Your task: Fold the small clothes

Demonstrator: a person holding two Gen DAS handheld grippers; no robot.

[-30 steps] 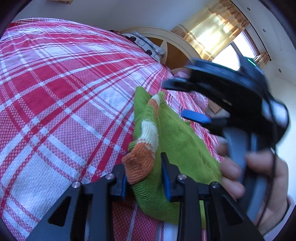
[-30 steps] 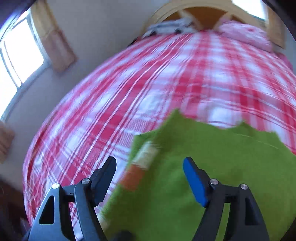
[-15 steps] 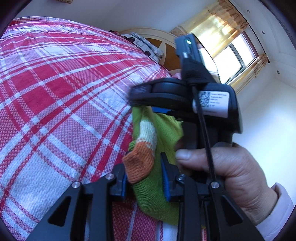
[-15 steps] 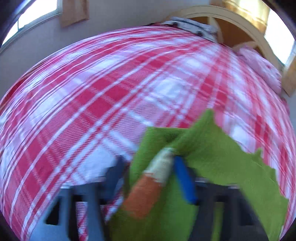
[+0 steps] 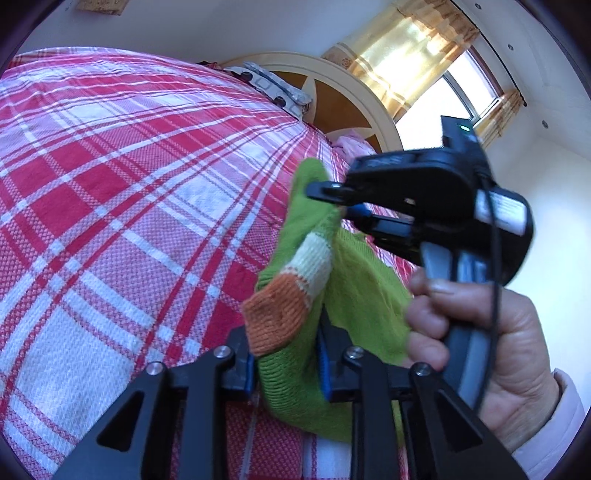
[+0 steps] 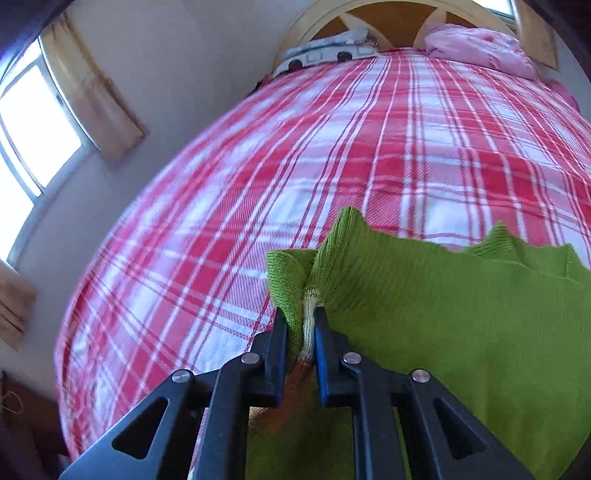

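Observation:
A small green knit garment (image 5: 354, 280) with a white and orange striped cuff (image 5: 280, 306) hangs above the red plaid bed. My left gripper (image 5: 286, 363) is shut on the garment just below the orange cuff. My right gripper (image 5: 341, 206), held in a hand, is shut on the garment higher up, near the white stripe. In the right wrist view my right gripper (image 6: 300, 332) pinches the fold of the green garment (image 6: 461, 317), with the white stripe between the jaws.
The red and white plaid bedspread (image 5: 122, 206) fills the area below and to the left. A wooden headboard (image 6: 391, 14), a pink pillow (image 6: 476, 48) and a grey patterned cloth (image 6: 325, 51) lie at the far end. Windows with curtains sit on the walls.
My right gripper swung in from the right and shut on the garment by the striped cuff. The garment has lifted and stretched between both grippers. My left gripper kept its hold.

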